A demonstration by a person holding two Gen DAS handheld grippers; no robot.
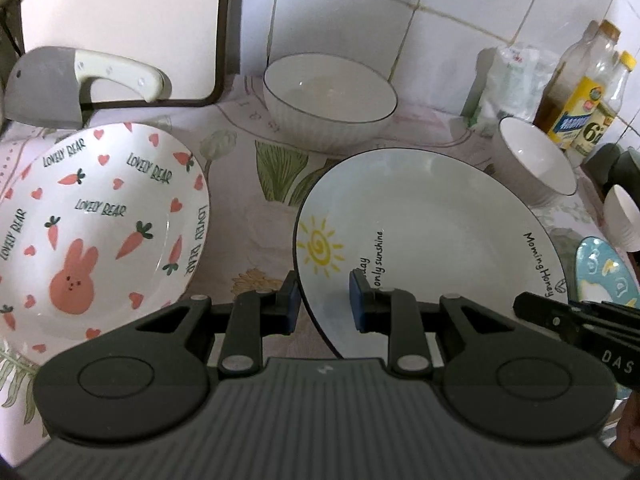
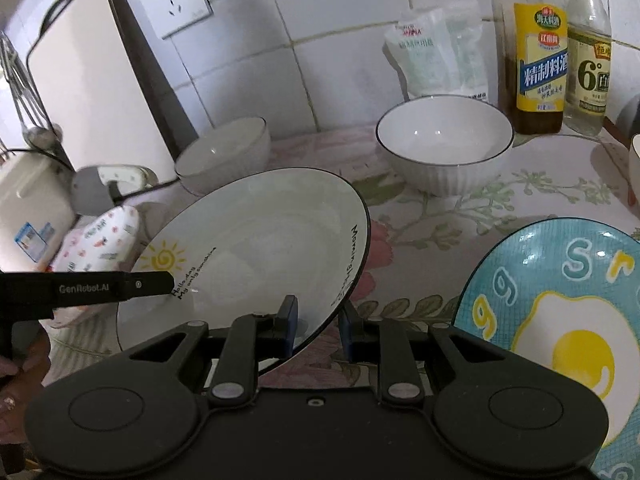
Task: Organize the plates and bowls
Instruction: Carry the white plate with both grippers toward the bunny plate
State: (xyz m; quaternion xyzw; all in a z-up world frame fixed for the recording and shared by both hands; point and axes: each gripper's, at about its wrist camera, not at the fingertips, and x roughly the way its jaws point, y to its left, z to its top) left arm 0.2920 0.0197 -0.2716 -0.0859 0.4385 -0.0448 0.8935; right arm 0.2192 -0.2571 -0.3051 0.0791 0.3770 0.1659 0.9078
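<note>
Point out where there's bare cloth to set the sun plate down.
Bare floral cloth lies between the rabbit plate and the sun plate, in front of the large bowl. A second patch lies between the smaller bowl, the egg plate and the sun plate. Crowded: the back by the bottles, the left by the knife.

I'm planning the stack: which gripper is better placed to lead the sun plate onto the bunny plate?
Left, probably. The left gripper clamps the sun plate at the rim right beside the bunny plate; the right gripper clamps the opposite rim, next to the egg plate.
</note>
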